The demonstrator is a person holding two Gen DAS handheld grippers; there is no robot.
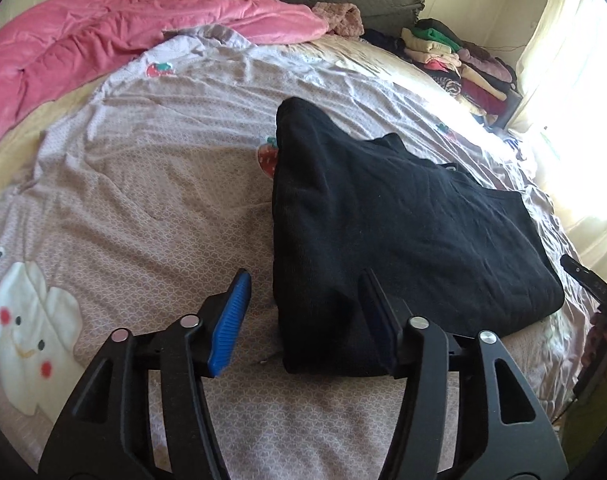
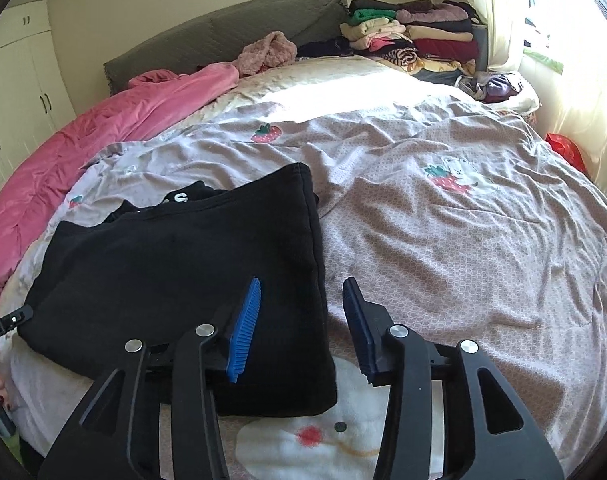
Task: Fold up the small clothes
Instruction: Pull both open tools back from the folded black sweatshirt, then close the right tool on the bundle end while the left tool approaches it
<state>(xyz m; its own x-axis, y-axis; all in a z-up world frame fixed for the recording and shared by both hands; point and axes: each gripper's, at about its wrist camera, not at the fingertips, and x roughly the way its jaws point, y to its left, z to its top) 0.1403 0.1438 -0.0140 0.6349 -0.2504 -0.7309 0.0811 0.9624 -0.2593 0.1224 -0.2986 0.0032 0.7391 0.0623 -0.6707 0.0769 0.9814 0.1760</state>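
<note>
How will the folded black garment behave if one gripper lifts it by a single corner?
The black garment is soft knit lying in loose layers, so it would probably sag and unfold. It looks thick, so likely rather heavy for its size. On the wrinkled bedsheet, a push would probably bunch it, not slide it.

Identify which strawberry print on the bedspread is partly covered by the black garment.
The strawberry print at the far left edge of the black folded garment, which overlaps its right side. The strawberry print near the pink quilt lies fully uncovered.
</note>
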